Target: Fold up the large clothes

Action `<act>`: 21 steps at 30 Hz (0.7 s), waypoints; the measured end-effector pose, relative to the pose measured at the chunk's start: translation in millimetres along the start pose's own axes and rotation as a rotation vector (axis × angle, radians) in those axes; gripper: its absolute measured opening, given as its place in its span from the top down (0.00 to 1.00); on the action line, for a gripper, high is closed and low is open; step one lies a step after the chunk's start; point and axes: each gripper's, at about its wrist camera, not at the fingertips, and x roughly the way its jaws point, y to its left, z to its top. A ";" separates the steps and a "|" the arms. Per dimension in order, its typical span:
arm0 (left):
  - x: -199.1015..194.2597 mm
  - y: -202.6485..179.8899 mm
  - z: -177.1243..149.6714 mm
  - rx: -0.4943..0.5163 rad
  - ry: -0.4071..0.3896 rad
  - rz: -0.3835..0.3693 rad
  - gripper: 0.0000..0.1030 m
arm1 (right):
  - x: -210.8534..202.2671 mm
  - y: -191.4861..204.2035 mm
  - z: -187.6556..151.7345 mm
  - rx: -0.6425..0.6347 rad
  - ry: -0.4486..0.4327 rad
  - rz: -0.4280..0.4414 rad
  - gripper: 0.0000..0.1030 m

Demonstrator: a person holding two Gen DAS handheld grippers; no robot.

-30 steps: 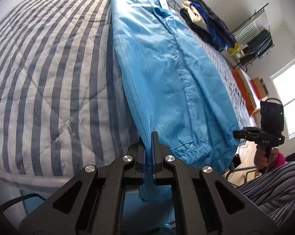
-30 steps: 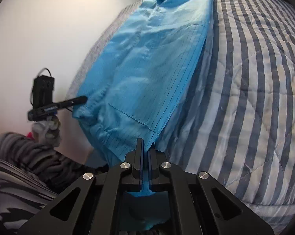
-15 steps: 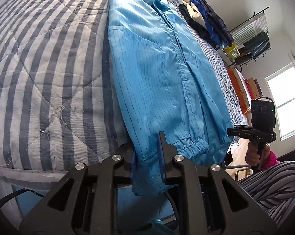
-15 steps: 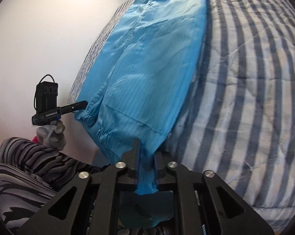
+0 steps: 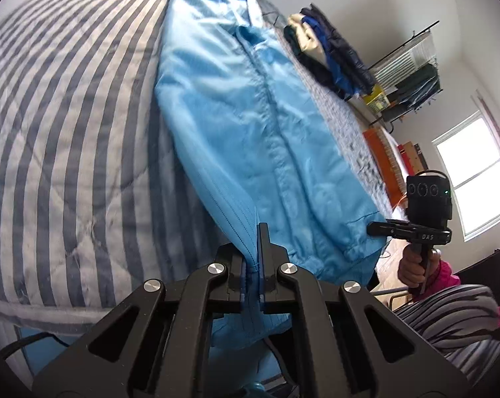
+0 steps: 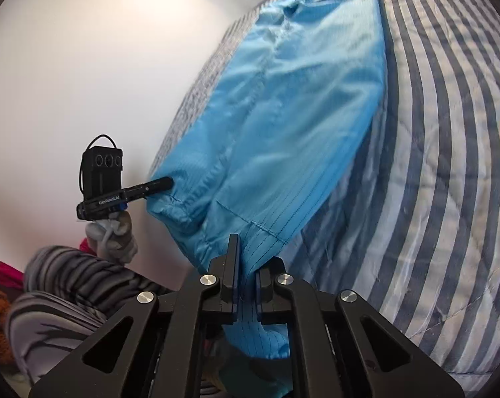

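One bed (image 5: 51,139) with a blue-and-white striped quilt is the landmark, and everything is placed against it. Along its top lies the garment (image 5: 250,126), a long light-blue piece stretched from the bed's far end to its near edge, where the hem end spills over and hangs down the side. At the far corner of the bed sits a pile of dark clothes (image 5: 329,53).

Judging by the sheen and the fine ripples, the garment is thin, light and slick, with no stiffness of its own; it will likely sag between two holds, slide on the quilt and slip from a loose pinch. The elastic-gathered cuffs and stitched seams at the bed's near edge look like the firmest places to hold, since the doubled cloth there gives the pads more to bite. Holding the two bottom corners wide apart should keep the edge taut when it is carried toward the far end of the bed.

Over the bed's near edge, the left gripper (image 5: 254,258) is clamped on the hem corner, jaws pressed together on cloth. The right gripper (image 6: 246,275) is closing on the other corner, a fold of the cloth pinched between its jaws.
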 end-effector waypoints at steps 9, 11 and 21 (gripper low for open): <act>-16.7 -20.4 28.3 0.064 -0.071 -0.006 0.98 | -14.0 12.3 22.5 -0.040 -0.053 -0.012 0.96; -20.1 -22.4 33.9 0.073 -0.083 -0.003 0.98 | -17.4 13.9 28.3 -0.049 -0.067 -0.018 0.96; -23.5 -29.1 61.4 0.099 -0.129 0.003 0.98 | -35.7 27.4 55.4 -0.098 -0.117 -0.070 0.96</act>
